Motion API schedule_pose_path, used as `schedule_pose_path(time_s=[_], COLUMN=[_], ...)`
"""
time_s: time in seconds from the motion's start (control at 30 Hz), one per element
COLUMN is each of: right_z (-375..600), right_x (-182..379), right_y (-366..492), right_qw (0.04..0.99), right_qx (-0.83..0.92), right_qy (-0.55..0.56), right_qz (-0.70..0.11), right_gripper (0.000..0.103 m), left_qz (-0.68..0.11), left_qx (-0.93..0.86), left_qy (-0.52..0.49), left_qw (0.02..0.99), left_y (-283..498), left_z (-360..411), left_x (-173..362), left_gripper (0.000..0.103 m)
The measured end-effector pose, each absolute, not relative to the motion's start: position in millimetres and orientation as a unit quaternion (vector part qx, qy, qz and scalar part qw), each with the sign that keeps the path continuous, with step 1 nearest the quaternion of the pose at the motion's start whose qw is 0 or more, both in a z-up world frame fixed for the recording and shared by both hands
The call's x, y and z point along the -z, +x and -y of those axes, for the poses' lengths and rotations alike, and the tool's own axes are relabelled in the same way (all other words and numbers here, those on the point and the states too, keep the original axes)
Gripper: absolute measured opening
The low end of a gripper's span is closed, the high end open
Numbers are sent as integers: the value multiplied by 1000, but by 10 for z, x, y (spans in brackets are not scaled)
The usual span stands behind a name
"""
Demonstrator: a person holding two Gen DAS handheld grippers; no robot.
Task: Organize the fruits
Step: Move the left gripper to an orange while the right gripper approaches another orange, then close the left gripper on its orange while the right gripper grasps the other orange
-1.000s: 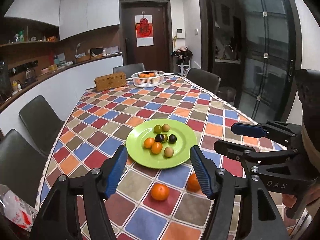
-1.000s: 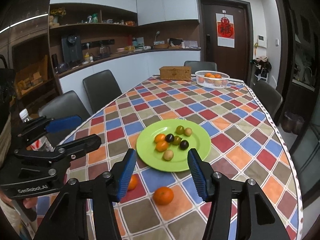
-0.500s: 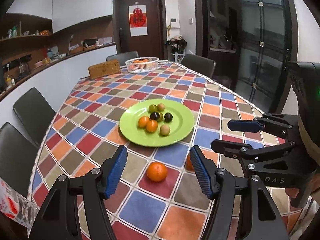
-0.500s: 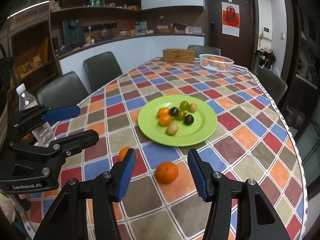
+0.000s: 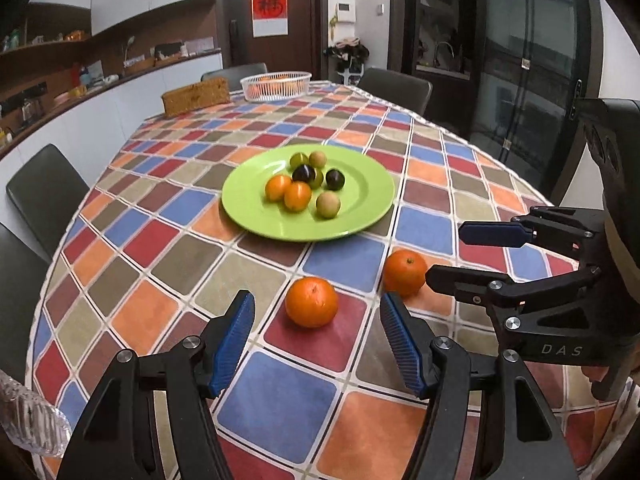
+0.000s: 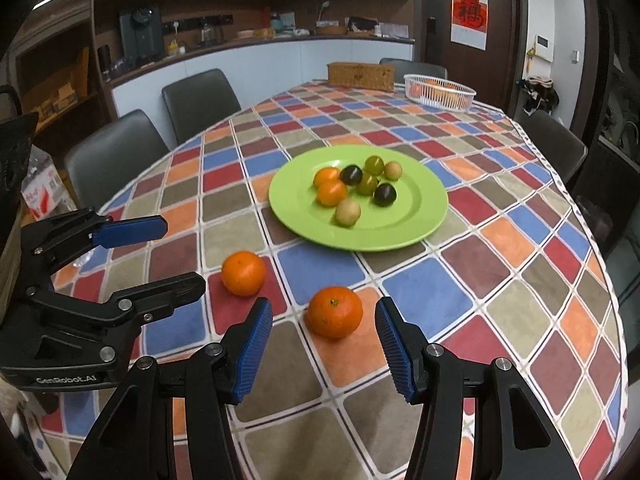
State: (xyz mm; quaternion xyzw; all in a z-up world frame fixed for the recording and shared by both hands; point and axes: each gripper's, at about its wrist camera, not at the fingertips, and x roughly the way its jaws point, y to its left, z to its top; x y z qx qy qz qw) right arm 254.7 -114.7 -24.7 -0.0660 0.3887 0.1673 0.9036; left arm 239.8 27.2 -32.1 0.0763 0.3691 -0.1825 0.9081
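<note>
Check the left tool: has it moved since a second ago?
Yes. The left tool has come down and forward: in its own view the green plate has slid up the frame, and one orange now sits just ahead of its open fingers.

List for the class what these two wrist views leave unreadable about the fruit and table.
- Basket contents: too far and small in both views; only orange shapes show through its wall.
- Bottle: cut off by the left view's edge.
- Table's near edge: hidden by the right gripper in its own view.
</note>
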Motion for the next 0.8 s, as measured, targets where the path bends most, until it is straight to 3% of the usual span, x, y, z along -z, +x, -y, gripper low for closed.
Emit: schedule_pose_path(time_s=[0.57, 0.7, 0.8], right_z=[1134, 1122, 1116], right_x=[611, 640, 657], right_y=[2779, 2830, 2856], right_qw=[888, 887, 886], right_qx=[-158, -157, -156], right_qy=[-58, -58, -57], right_qz=[-429, -431, -432], right_gripper=[52, 48, 47], left_qz=[-422, -430, -433], left_qx=[176, 177, 176], left_qy=[76, 63, 60], left_qw=[886, 883, 882], left_y=[2795, 2865, 2893], left_z=[-176, -176, -172], left_x=[756, 801, 818], left_gripper=[63, 59, 49])
